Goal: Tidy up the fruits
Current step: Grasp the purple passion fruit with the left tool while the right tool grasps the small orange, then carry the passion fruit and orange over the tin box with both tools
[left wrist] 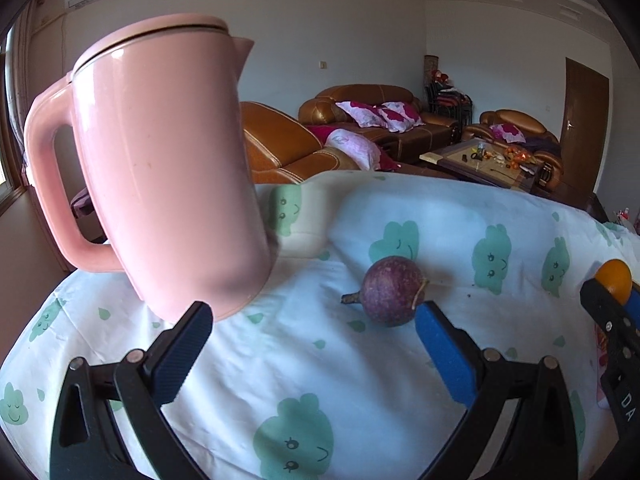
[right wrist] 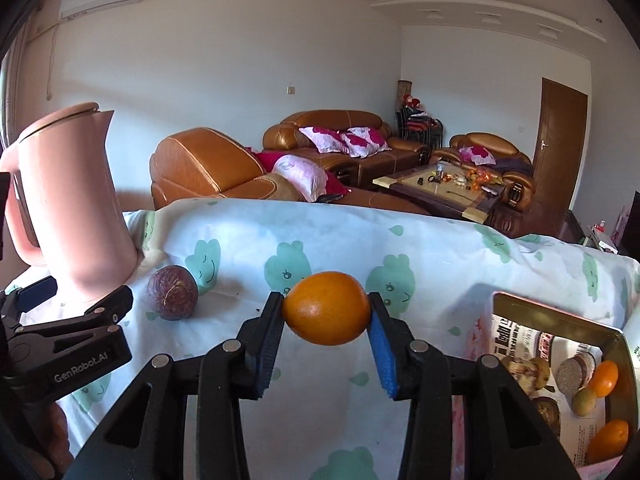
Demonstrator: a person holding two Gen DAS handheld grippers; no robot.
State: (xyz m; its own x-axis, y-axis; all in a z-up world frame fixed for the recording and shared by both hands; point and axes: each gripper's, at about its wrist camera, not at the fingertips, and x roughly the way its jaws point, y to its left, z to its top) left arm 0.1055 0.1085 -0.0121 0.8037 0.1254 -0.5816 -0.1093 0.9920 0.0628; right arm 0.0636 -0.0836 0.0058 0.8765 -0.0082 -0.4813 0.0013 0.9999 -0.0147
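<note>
A purple passion fruit point(left wrist: 393, 291) lies on the cloud-print cloth, just ahead of my left gripper's point(left wrist: 316, 322) right finger; it also shows in the right wrist view point(right wrist: 173, 293). The left gripper is open and empty. My right gripper point(right wrist: 326, 309) is shut on an orange point(right wrist: 326, 308) and holds it above the cloth; the orange also shows at the right edge of the left wrist view point(left wrist: 614, 280). A gold tin box point(right wrist: 560, 316) at the lower right holds two oranges point(right wrist: 604, 378) and a small green fruit point(right wrist: 584, 400).
A pink kettle point(left wrist: 160, 168) stands on the cloth at the left, close to the left gripper's left finger; it also shows in the right wrist view point(right wrist: 72, 204). Brown leather sofas point(right wrist: 208, 168) and a coffee table point(right wrist: 444, 188) lie beyond the table's far edge.
</note>
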